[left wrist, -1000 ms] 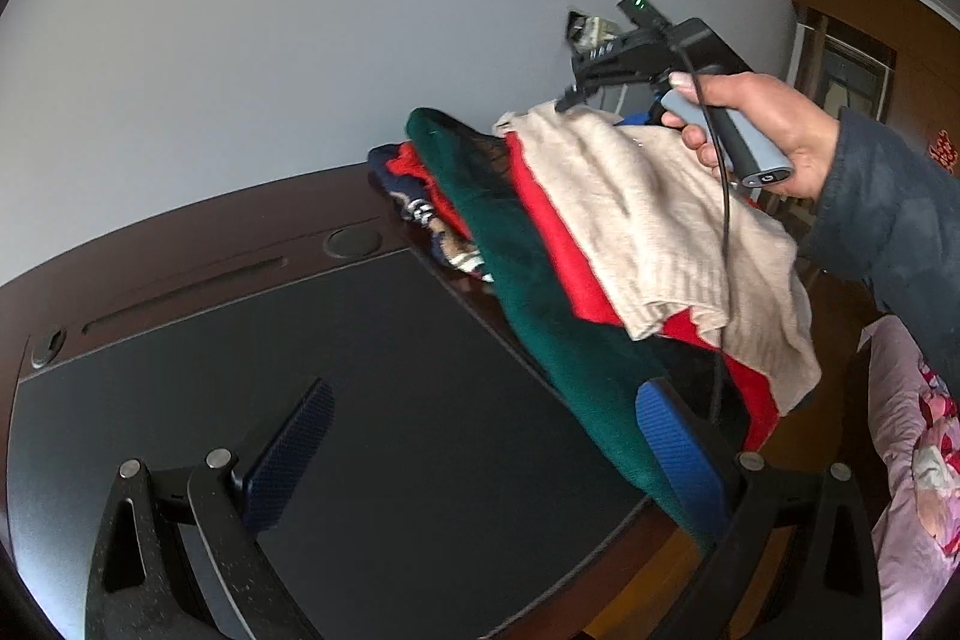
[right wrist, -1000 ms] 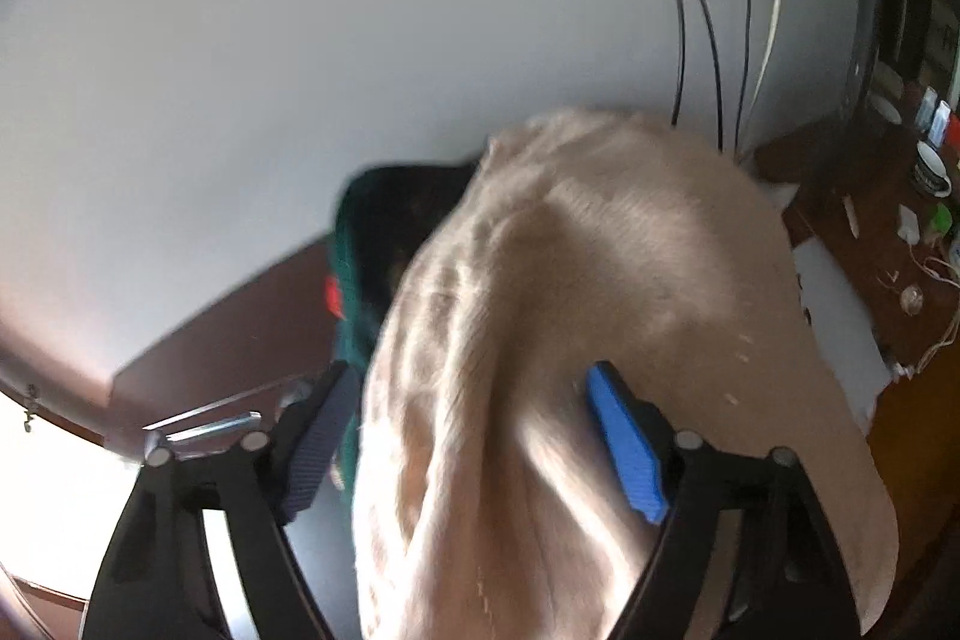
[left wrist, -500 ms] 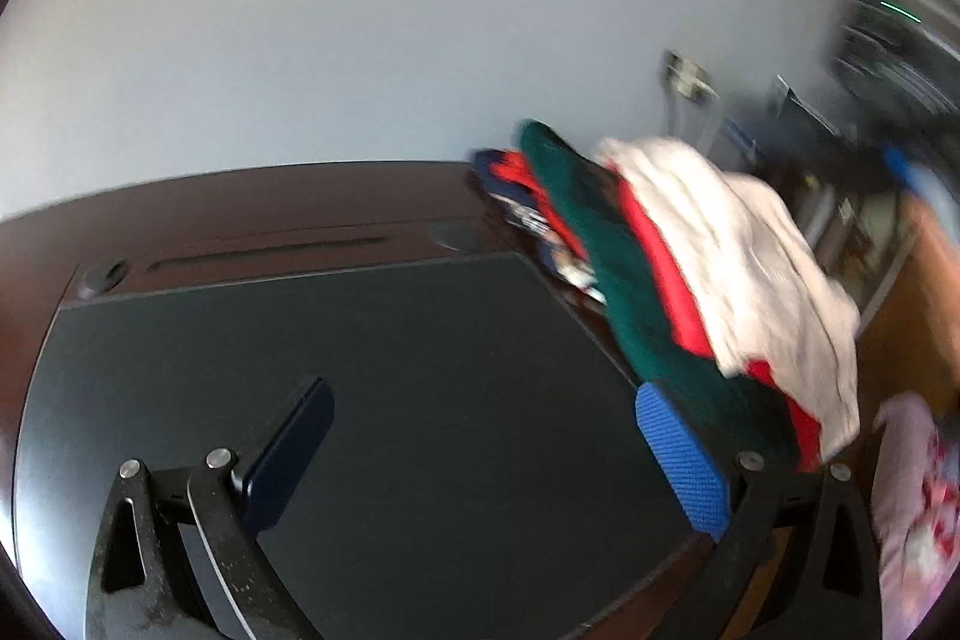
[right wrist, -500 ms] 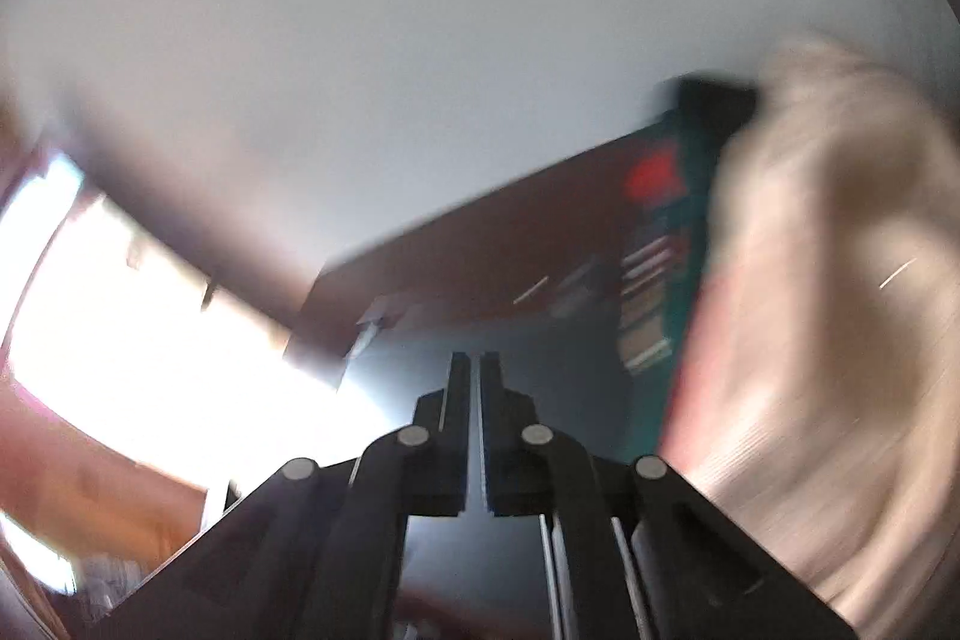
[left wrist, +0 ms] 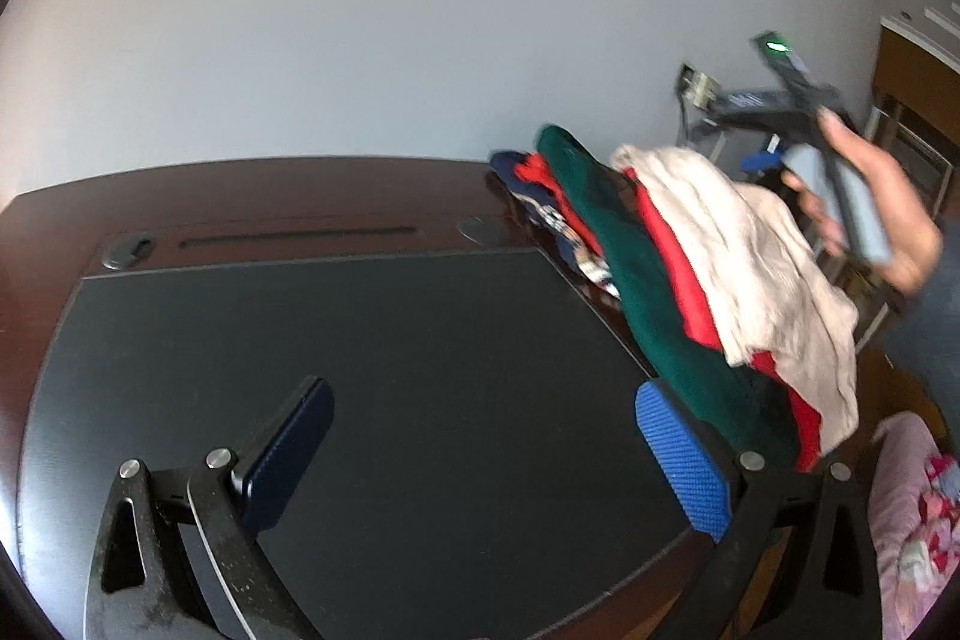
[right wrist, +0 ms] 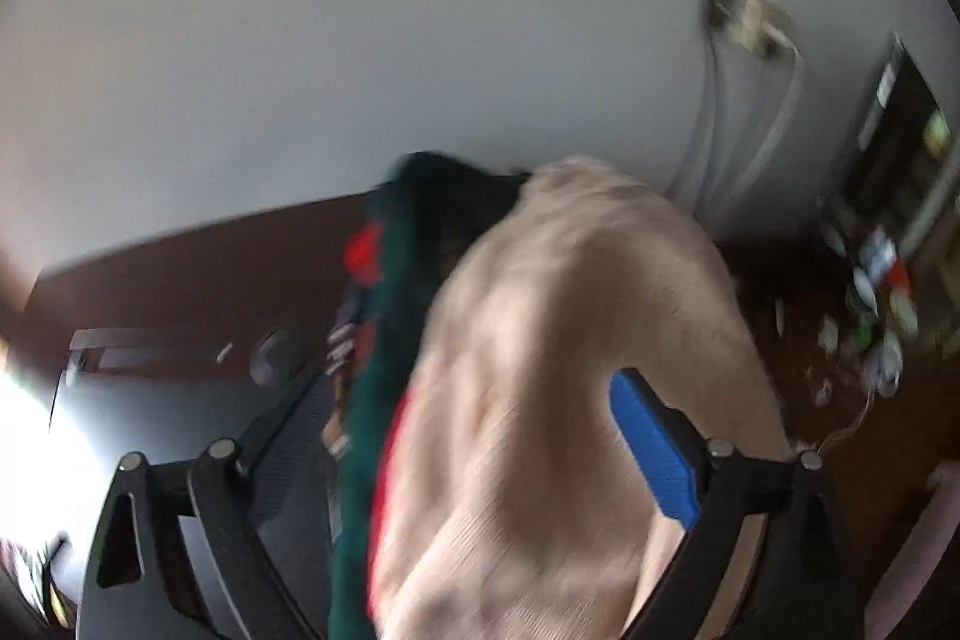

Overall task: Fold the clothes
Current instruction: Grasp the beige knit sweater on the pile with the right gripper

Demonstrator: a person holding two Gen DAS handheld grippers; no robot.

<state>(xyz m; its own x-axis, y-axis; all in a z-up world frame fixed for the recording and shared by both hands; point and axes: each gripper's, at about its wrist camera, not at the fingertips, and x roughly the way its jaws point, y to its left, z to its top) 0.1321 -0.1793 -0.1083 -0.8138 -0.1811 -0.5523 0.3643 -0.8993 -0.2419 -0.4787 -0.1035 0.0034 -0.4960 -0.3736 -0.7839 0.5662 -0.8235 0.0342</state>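
on the left my left gripper [left wrist: 480, 451] hangs over the dark mat [left wrist: 372, 358] on the brown desk [left wrist: 252, 196], its jaws spread wide with nothing between them, only bare mat below. to the right of the mat, at the desk's right edge, sits the pile of clothes [left wrist: 672, 274]: a navy patterned piece at the far left, then a green garment [left wrist: 606, 220], a red one [left wrist: 678, 268], and a beige sweater [left wrist: 744, 244] draped on top and hanging over the near right edge. further right a hand [left wrist: 870, 214] holds the grey handle of my right gripper [right wrist: 486, 436], raised beside the pile. in the right wrist view, which is blurred, its jaws have just been opening and now stand wide; the beige sweater fills the space between them, but i can't see either pad pressing on it, so i read it as released. behind the pile, cables run down the pale wall [right wrist: 420, 40] from a socket.
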